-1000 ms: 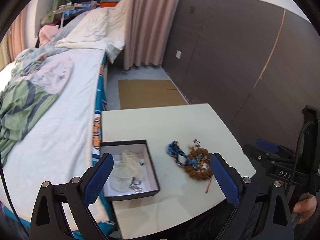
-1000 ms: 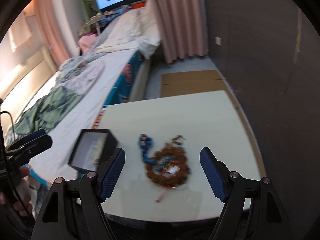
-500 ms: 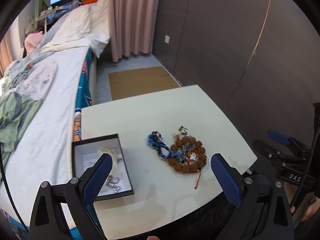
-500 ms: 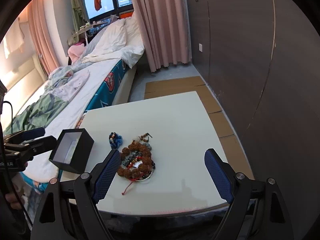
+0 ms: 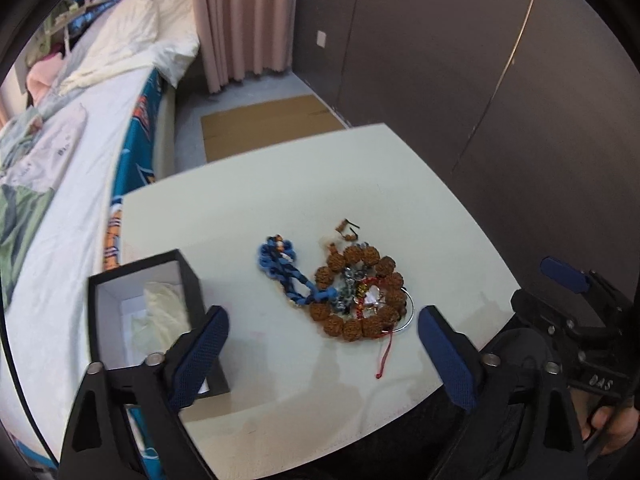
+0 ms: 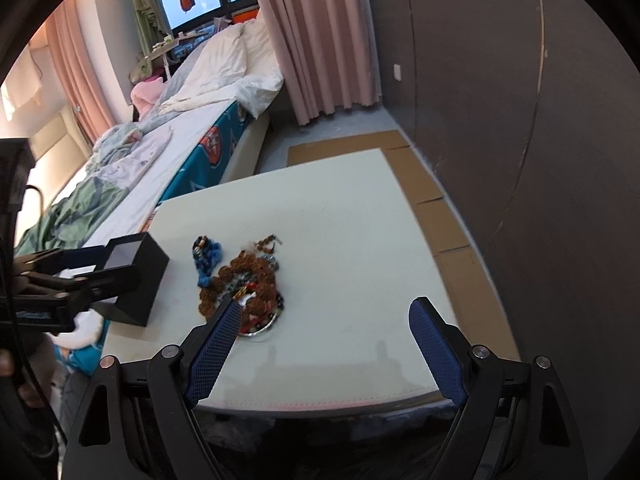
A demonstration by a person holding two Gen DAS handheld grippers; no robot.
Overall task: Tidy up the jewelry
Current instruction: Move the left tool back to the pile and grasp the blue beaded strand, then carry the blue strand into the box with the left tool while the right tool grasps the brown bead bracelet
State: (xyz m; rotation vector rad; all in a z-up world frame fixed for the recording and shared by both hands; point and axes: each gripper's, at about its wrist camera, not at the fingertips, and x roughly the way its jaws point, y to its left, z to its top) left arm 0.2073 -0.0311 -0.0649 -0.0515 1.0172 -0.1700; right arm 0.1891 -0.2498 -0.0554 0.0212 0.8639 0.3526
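Both grippers have closed in on the beads [image 5: 356, 296]; left gripper [image 5: 322, 354], just narrowing, and right gripper [image 6: 326, 346] gape empty. Approach step; next, pinch one piece for the box [image 5: 140, 280] at lower left.

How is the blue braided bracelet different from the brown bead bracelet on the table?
The blue braided bracelet is woven cord, bunched and stretched out long; the brown bead bracelet is a ring of large, rough, round beads. The blue one lies by itself, nearer the black box; the brown one encircles small silver and red pieces. Both lie on the white table, touching at one end, and neither is held.
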